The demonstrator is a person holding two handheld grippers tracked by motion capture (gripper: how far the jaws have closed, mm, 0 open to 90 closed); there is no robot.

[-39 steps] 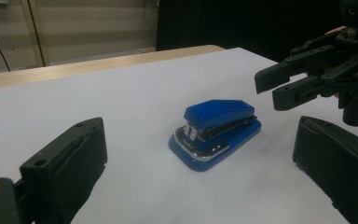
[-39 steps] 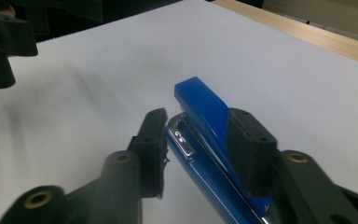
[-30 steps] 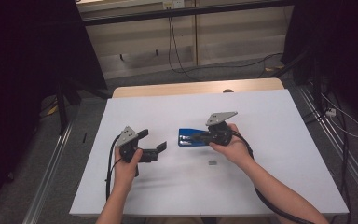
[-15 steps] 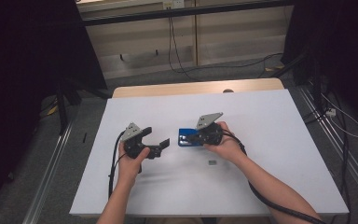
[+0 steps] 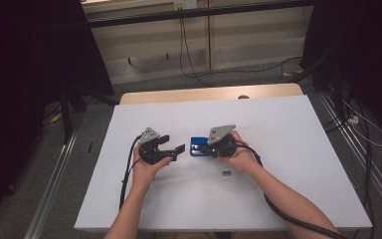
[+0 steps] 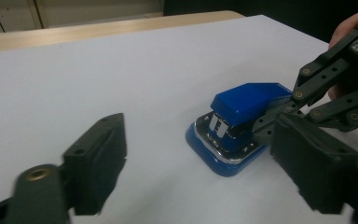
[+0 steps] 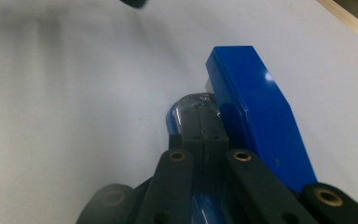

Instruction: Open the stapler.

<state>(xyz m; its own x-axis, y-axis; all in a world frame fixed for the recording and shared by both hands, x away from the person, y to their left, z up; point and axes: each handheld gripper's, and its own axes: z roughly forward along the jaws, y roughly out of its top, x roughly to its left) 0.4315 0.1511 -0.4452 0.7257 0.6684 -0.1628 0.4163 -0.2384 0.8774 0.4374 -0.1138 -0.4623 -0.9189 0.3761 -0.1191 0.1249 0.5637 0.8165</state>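
A blue stapler (image 5: 196,144) with a chrome inner part lies on the white table (image 5: 288,149), its mouth toward the left gripper. My right gripper (image 5: 205,148) is shut, and its joined jaws lie along the stapler (image 7: 256,112) between the base and the blue top arm. From the left gripper view, those right jaws (image 6: 279,119) reach into the stapler (image 6: 242,107) from its far side. My left gripper (image 5: 175,144) stands open a short way left of the stapler. Its jaws have just been closing, with nothing between them.
A small dark piece (image 5: 226,173) lies on the table just below the right hand. A wooden strip (image 5: 209,93) runs along the table's far edge. Cables trail from both grippers toward the near edge.
The left hand has moved right toward the stapler and its jaws have narrowed. The right hand with the stapler has shifted a little left.
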